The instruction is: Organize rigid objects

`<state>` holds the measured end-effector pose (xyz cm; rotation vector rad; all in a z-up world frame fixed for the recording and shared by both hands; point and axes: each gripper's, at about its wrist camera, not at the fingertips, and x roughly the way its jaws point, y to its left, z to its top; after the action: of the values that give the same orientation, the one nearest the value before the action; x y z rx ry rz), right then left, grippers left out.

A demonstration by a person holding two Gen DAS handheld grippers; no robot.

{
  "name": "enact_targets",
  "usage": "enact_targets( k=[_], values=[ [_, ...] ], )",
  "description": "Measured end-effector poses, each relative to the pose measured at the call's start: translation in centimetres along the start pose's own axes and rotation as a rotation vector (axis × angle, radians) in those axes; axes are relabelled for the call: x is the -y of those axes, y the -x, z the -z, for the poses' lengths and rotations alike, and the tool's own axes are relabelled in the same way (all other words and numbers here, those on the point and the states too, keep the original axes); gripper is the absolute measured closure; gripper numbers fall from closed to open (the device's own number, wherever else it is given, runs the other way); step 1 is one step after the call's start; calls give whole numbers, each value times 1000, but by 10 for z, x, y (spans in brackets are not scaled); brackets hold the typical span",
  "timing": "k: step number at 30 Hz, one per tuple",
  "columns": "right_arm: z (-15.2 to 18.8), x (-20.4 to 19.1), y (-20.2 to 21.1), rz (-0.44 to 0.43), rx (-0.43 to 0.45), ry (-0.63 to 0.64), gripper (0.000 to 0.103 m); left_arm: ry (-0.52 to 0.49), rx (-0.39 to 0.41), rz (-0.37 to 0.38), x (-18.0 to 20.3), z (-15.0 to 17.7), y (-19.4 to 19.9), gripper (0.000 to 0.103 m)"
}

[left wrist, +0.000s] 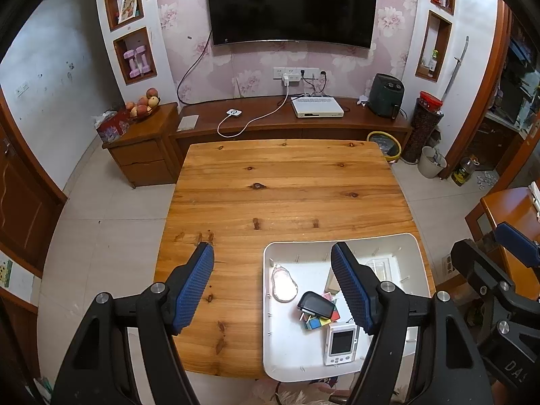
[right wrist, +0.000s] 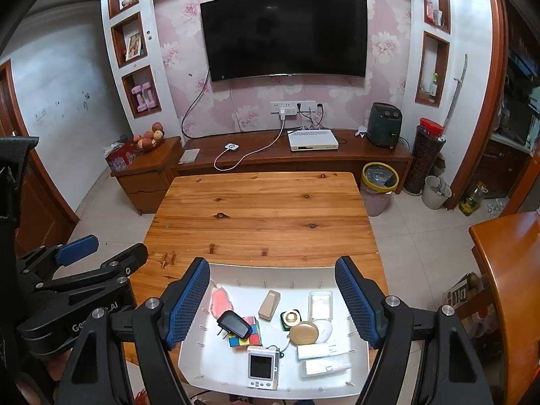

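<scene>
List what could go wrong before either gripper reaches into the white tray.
1. The black charger lies on top of the colour cube; lifting the cube first would likely tip the charger off.
2. The white tray sits at the table's near edge, so a downward push there might tilt it.
3. The gold compact, green round item and white pieces crowd together; open fingers may nudge neighbours.

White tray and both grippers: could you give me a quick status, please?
Left gripper and right gripper open, holding nothing. White tray at table's near edge, full of small items; black charger atop colour cube. Nothing blocking.
</scene>
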<state>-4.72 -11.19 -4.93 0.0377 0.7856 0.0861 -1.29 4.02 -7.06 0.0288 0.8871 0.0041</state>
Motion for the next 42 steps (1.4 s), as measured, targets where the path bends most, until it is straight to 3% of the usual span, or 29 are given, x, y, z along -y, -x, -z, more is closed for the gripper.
enact_targets(
  k=[42],
  values=[
    [5,-14,-20,-13,-41,15,26,22,-59,-36,-10,10,-20,28]
  ],
)
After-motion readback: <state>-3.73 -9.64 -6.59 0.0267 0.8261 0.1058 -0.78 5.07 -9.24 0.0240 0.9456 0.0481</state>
